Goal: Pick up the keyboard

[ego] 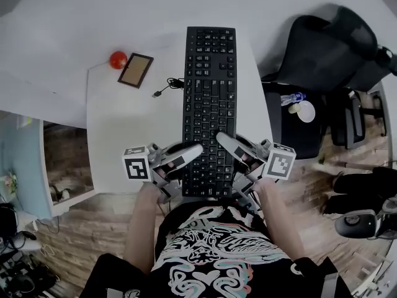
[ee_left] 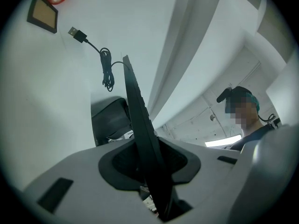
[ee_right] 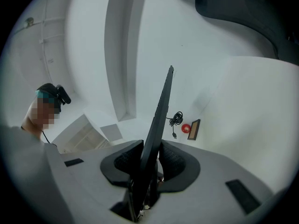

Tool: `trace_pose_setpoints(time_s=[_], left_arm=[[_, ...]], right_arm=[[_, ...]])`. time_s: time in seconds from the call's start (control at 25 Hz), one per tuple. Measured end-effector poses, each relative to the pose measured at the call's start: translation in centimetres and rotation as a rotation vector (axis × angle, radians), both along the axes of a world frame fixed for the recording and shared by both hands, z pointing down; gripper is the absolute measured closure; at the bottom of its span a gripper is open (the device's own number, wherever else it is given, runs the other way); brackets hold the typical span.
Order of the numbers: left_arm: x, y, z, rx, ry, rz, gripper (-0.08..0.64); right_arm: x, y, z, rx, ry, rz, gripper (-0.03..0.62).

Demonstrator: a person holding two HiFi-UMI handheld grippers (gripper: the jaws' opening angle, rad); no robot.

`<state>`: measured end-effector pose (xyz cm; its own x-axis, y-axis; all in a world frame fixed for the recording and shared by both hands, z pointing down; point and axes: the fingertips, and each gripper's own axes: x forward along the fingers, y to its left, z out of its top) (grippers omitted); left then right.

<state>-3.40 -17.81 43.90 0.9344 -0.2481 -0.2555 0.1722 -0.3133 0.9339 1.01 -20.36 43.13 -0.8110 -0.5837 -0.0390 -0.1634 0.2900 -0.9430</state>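
Note:
The long black keyboard (ego: 209, 98) runs lengthwise away from me over the white table (ego: 124, 129). Both grippers hold its near end. My left gripper (ego: 189, 155) is shut on the near left corner, my right gripper (ego: 228, 141) on the near right corner. In the left gripper view the keyboard (ee_left: 139, 120) shows edge-on, pinched between the dark pads of the left gripper (ee_left: 145, 161). The right gripper view shows the same: the keyboard's thin edge (ee_right: 159, 118) is clamped in the right gripper (ee_right: 150, 161). Its cable (ego: 169, 87) trails off to the left.
A red ball (ego: 118, 59) and a small brown framed board (ego: 136, 70) lie at the table's far left. A black office chair (ego: 329, 48) stands to the right of the table. A person (ee_left: 243, 108) stands in the background.

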Motion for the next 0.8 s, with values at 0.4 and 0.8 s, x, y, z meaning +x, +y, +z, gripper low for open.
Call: trace_pose_setpoints(time_s=[0.4, 0.8], left_arm=[[-0.1, 0.3, -0.3, 0.021, -0.015, -0.006, 0.449], [0.0, 0.5, -0.8, 0.047, -0.030, -0.026, 0.445]], right_arm=[[-0.2, 0.2, -0.6, 0.041, 0.001, -0.024, 0.469], [-0.3, 0.4, -0.9, 0.047, 0.001, -0.060, 0.469]])
